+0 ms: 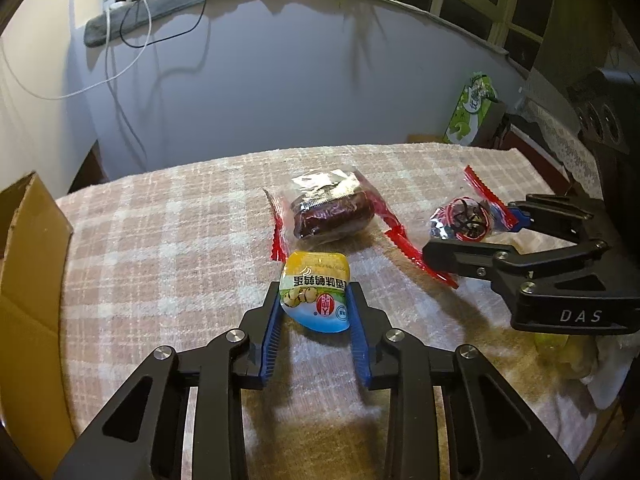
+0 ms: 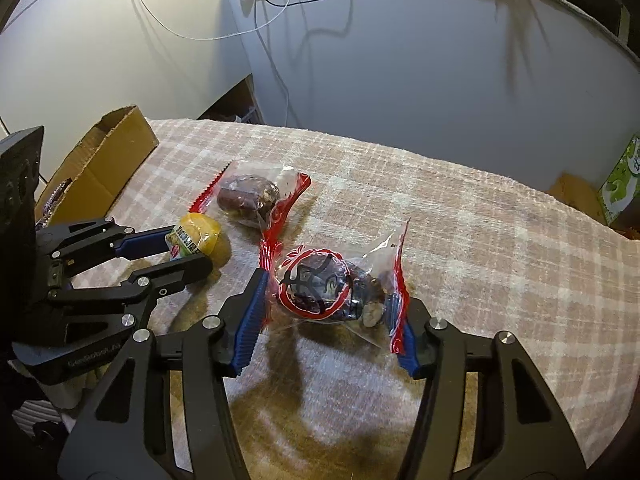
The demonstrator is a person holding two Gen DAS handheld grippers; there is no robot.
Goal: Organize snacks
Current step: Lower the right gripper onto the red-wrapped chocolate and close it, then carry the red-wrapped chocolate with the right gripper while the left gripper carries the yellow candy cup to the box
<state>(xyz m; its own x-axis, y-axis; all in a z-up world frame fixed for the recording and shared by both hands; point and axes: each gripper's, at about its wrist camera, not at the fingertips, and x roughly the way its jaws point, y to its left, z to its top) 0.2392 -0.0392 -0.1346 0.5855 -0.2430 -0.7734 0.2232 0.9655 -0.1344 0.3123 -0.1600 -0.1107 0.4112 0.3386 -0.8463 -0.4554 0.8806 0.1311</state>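
On the plaid cloth [image 1: 160, 240] my left gripper [image 1: 314, 300] is shut on a small yellow and blue snack packet [image 1: 314, 276], blue pads pressing both its sides. It shows from the side in the right wrist view as the left gripper [image 2: 190, 250] with the yellow packet [image 2: 196, 236]. My right gripper [image 2: 327, 292] is shut on a clear bag with red edges [image 2: 320, 284] holding a dark snack, its pads against the bag's two red seams. That bag [image 1: 460, 216] and the right gripper [image 1: 472, 226] sit at the right in the left wrist view. A second red-edged bag [image 1: 332, 208] with a dark red snack lies free between them.
An open cardboard box [image 2: 108, 160] stands at the table's left edge, also seen as the box [image 1: 28, 260]. A green tissue pack [image 1: 472, 112] sits beyond the far right corner. A white cloth [image 1: 608, 368] lies at the near right. Cables hang on the wall behind.
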